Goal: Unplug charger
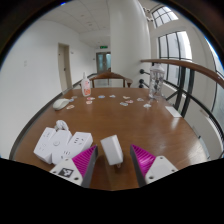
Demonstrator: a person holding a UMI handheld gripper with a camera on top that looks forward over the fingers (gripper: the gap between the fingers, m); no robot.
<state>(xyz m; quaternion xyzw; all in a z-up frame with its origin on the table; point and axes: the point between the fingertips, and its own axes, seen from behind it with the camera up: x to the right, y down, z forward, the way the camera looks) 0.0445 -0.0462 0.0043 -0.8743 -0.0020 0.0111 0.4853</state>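
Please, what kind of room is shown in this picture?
Probably an office meeting room: a long brown wooden table, tall windows, a grey door. A white charger stands between the open gripper fingers, beside a white power strip.

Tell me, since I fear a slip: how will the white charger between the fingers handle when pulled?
The white charger looks rigid and smooth, so probably slippery. Small, so likely light. It stands between the open hand-held gripper fingers, and may tip when nudged.
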